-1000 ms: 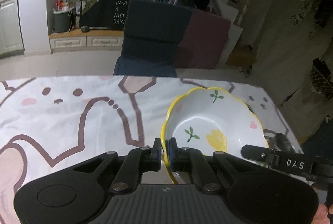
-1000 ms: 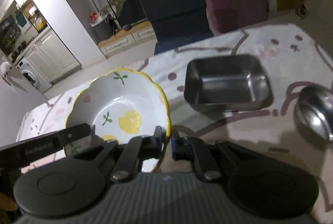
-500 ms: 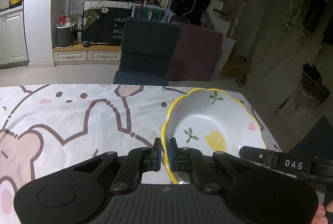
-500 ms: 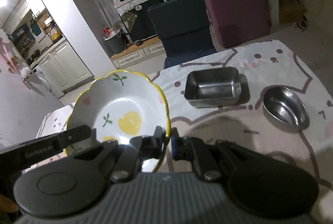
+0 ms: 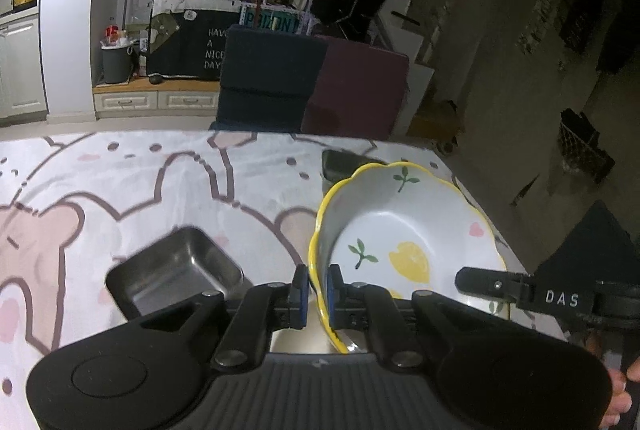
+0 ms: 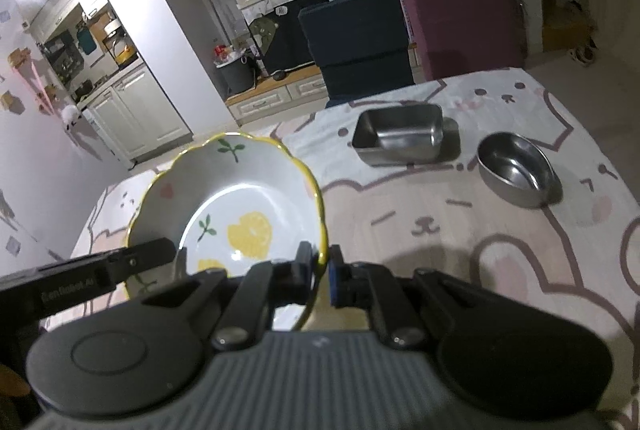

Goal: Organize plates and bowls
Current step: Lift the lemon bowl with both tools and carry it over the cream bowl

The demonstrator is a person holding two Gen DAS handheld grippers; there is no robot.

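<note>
In the left wrist view, the left claw [image 5: 316,288] pinched the yellow rim of the flowered bowl [image 5: 404,230], which filled the lower right of the frame. A square steel tray [image 5: 176,270] had come into view at lower left on the tabletop [image 5: 140,182], where a second earlier only cloth showed.

In the right wrist view, the right claw [image 6: 322,270] gripped the bowl's [image 6: 236,206] opposite rim at centre left. The steel tray [image 6: 400,136] and oval steel bowl [image 6: 516,168] sat farther off, upper right, smaller than before.
</note>
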